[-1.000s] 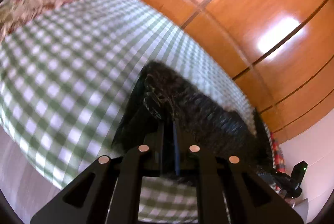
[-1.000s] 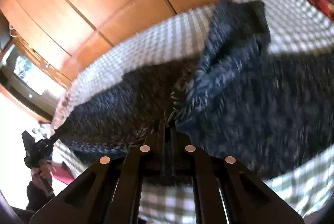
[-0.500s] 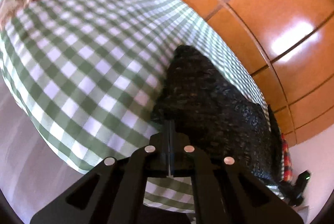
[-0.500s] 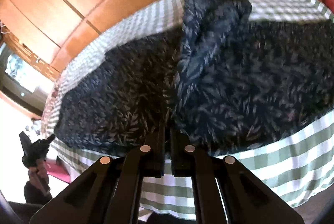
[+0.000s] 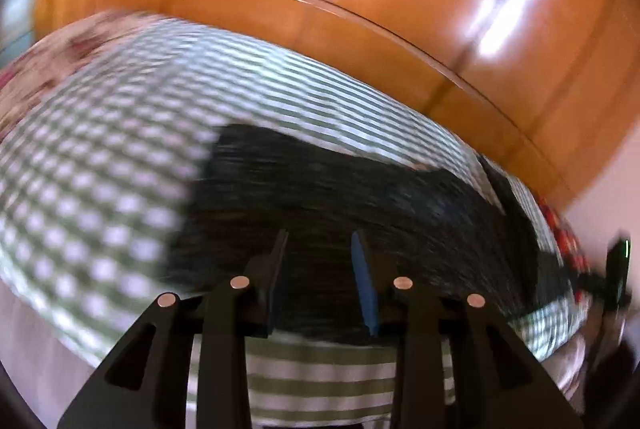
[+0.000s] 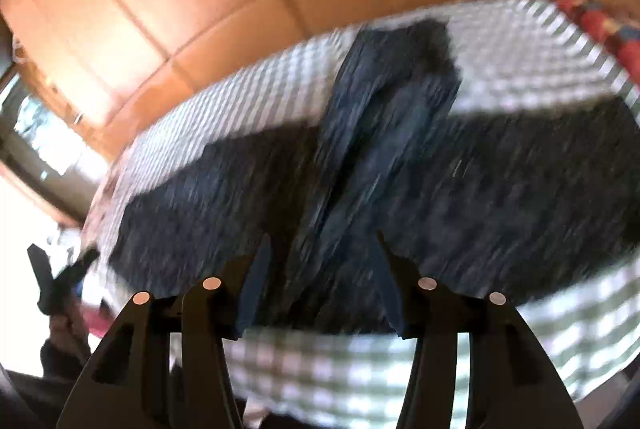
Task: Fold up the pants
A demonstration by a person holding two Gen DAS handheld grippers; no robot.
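Releasing the pants (image 6: 400,165) on the bed (image 5: 100,169).
Both tools, left (image 5: 318,253) and right (image 6: 322,253), are opening, empty; one fold seems made, more remain.

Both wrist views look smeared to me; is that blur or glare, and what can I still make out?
Left wrist view: motion blur streaks the pants and checked cloth; glare patches sit on the wood panels. Right wrist view: same streaking on the pants; bright window washes out the left edge.

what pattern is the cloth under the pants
Green and white checks on the cloth; clearest in the left wrist view, though blurred.
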